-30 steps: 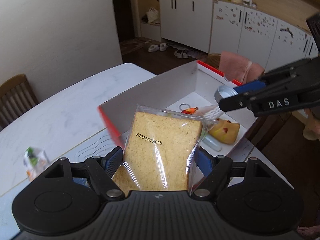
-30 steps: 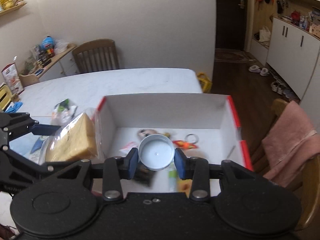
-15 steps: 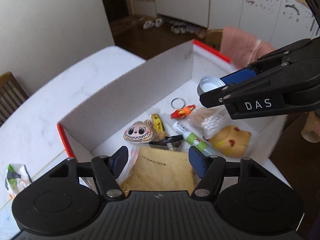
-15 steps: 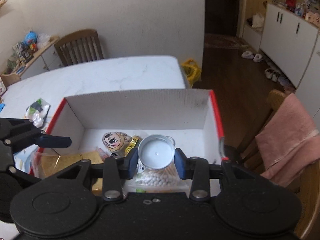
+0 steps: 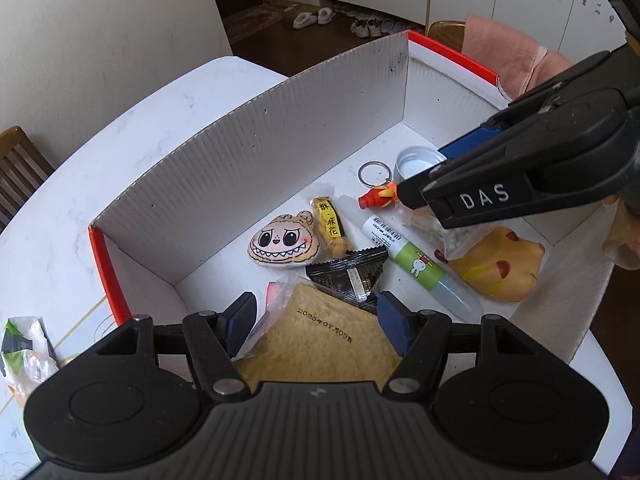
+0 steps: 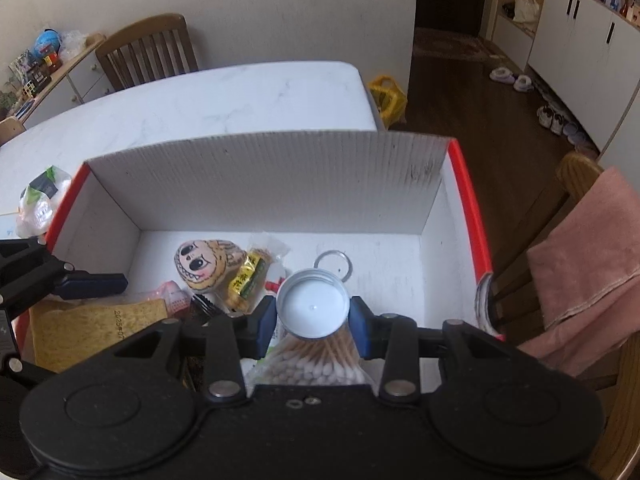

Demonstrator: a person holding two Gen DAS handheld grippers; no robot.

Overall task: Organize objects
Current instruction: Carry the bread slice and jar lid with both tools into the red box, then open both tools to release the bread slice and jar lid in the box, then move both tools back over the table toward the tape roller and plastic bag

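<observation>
A white cardboard box with red rims point(image 5: 256, 152) point(image 6: 280, 184) stands on the marble table. My left gripper point(image 5: 316, 320) hangs open over the bagged bread slice point(image 5: 320, 340), which lies flat in the box's near left part and also shows in the right wrist view point(image 6: 92, 324). My right gripper point(image 6: 312, 316) is shut on a white jar lid point(image 6: 312, 304), held low inside the box above a bag of cotton swabs point(image 6: 312, 360). The lid also shows in the left wrist view point(image 5: 416, 162).
In the box lie a monster-face charm point(image 5: 284, 242), a yellow snack pack point(image 5: 330, 226), a black sachet point(image 5: 348, 274), a green glue stick point(image 5: 416, 264), a key ring point(image 5: 374, 172) and a yellow soft toy point(image 5: 500, 264). A green-white packet point(image 5: 24, 352) lies on the table left. A chair with pink towel point(image 6: 580, 264) stands right.
My left gripper carried the bread down into the box and opened, leaving it lying flat. My right gripper moved lower into the box with the lid still held.
</observation>
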